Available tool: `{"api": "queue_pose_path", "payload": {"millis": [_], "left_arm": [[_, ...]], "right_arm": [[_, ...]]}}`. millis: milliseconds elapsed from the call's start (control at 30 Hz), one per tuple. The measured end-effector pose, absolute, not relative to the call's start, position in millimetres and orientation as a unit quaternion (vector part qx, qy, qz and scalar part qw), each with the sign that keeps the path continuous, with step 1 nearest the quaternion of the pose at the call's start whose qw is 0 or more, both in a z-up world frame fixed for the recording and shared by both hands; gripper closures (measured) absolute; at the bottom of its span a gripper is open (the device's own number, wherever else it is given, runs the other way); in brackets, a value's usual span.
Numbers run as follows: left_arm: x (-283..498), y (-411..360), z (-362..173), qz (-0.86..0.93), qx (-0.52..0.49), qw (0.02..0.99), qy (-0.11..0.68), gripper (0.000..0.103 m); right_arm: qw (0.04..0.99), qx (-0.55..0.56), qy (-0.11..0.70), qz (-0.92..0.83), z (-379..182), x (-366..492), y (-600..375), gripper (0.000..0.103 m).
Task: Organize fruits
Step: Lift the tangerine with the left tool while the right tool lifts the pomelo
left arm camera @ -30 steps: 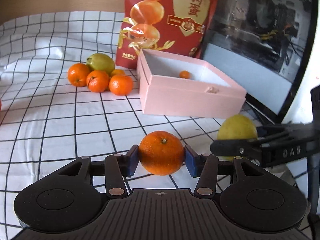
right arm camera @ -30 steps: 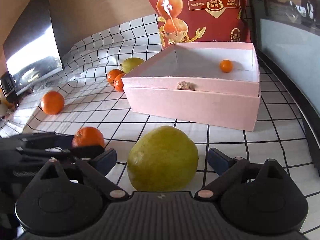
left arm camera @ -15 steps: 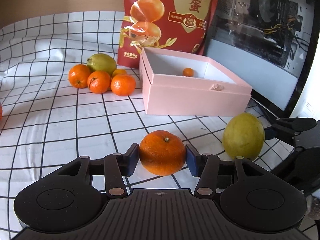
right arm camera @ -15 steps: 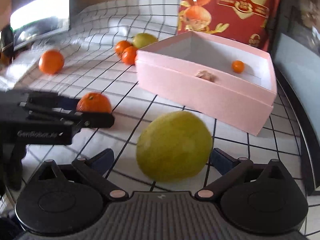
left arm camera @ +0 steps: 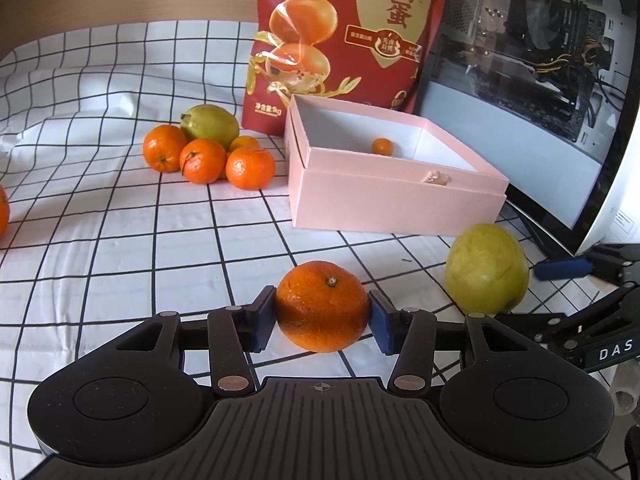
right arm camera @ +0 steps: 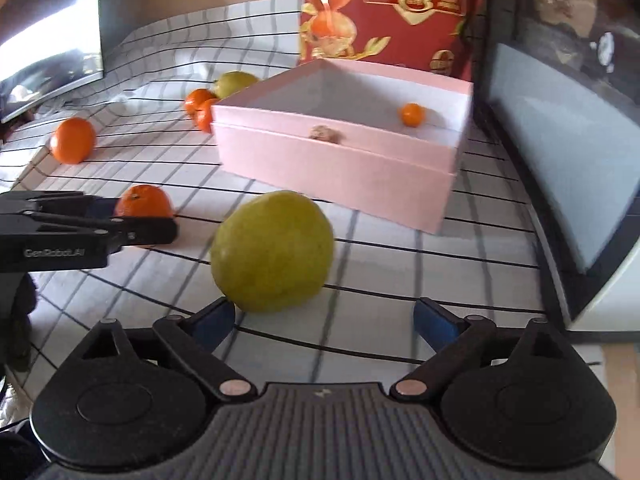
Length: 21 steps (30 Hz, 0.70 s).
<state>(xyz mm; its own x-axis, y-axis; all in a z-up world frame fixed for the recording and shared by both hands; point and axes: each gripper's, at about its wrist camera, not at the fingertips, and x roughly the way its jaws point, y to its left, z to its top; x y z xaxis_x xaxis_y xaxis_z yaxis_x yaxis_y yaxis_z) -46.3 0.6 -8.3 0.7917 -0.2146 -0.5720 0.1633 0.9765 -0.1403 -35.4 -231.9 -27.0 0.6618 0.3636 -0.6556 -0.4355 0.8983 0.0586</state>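
A white tablecloth [left arm camera: 100, 264] with a black grid covers the whole work surface. At its far edge stands one red snack bag [left arm camera: 344, 40] printed with large Chinese characters and "1kg". In front of the bag sits one open pink box [left arm camera: 384, 204]; inside it lie one small orange fruit [left arm camera: 382, 146] and one small beige scrap [left arm camera: 438, 178].

Fruit count: two yellow-green pears, one beside the box [left arm camera: 486, 268] and one in the far cluster [left arm camera: 210, 122]. Four mandarins show in that cluster [left arm camera: 204, 160].

The left gripper [left arm camera: 322, 320] pinches one mandarin [left arm camera: 322, 306] between both blue pads, its jaws closing slightly. The right gripper [right arm camera: 324, 320] has its jaws spread wide but closing; the near pear [right arm camera: 272, 250] lies just ahead of the pads, untouched.

Only the right wrist view shows a complete lone mandarin [right arm camera: 73, 140] far left, a dark monitor [right arm camera: 52, 40] and the lettering "GenRobot.AI" on the left gripper. Only the left wrist view shows "DAS" on the right gripper.
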Motion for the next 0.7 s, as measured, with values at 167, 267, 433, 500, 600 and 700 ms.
{"api": "queue_pose_path", "payload": {"millis": [167,267,433,500,600,700], "left_arm": [[-45.9,3.5,-8.5,-0.103,-0.048,0.945,0.306,0.05],[-45.7,3.1,-8.5,-0.102,-0.045,0.945,0.307,0.05],[-45.6,3.1,-8.7,-0.101,-0.042,0.945,0.307,0.05],[-45.5,3.4,-8.6,-0.101,-0.042,0.945,0.307,0.05],[-45.5,3.1,-8.4,-0.101,-0.042,0.945,0.307,0.05],[-45.5,3.0,-8.2,-0.101,-0.041,0.945,0.307,0.05]], "right_arm": [[0.925,-0.081,0.315,0.196,-19.0,-44.2,-231.7,0.007],[0.924,-0.065,0.309,0.216,-12.6,-47.2,-233.7,0.007],[0.919,-0.044,0.308,0.242,-9.4,-43.0,-223.9,0.007],[0.92,-0.048,0.306,0.24,-12.1,-40.3,-216.4,0.007],[0.919,-0.055,0.312,0.234,-19.9,-32.5,-205.4,0.009],[0.916,-0.06,0.321,0.232,-27.2,-27.2,-200.0,0.011]]}}
